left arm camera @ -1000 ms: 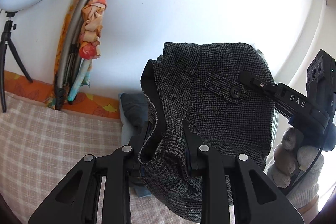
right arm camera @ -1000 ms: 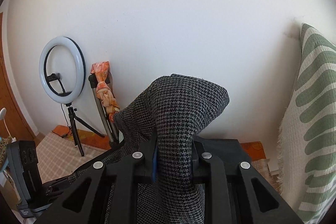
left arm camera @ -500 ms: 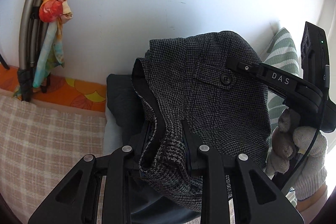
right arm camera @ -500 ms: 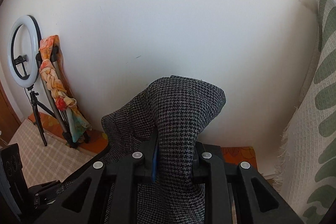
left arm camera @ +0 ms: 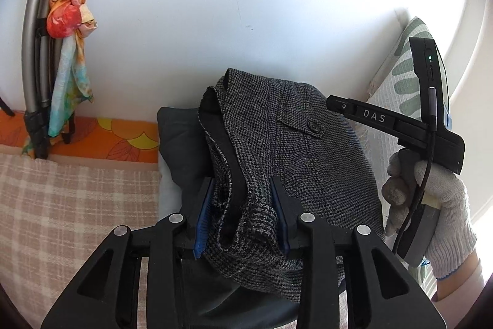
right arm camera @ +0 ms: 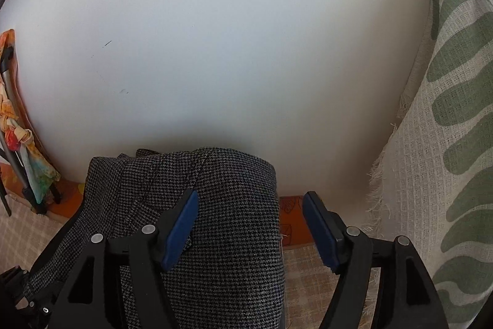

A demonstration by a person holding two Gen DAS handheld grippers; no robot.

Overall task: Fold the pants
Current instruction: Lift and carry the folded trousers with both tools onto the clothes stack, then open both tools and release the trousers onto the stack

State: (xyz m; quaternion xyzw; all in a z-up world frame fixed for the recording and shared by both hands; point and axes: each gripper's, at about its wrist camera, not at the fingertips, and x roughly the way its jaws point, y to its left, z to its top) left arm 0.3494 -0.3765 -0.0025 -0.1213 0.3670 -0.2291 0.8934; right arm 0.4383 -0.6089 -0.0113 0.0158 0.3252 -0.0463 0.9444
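Observation:
The grey houndstooth pants lie folded in a bundle on top of a dark folded garment, close to the white wall. Their buttoned pocket flap faces up. My left gripper has its blue pads part open around the waistband edge, which still sits between them. My right gripper is open, its left pad resting on the pants and its right pad clear of them. The right gripper also shows in the left wrist view, held by a gloved hand.
A checked pink blanket covers the surface to the left. An orange patterned border runs along the wall. A folded stand with a colourful scarf leans at the far left. A green-and-cream patterned cloth hangs at the right.
Both grippers have lowered the pants onto the pile by the wall. The right gripper has opened and let go. The left gripper's pads have spread apart.

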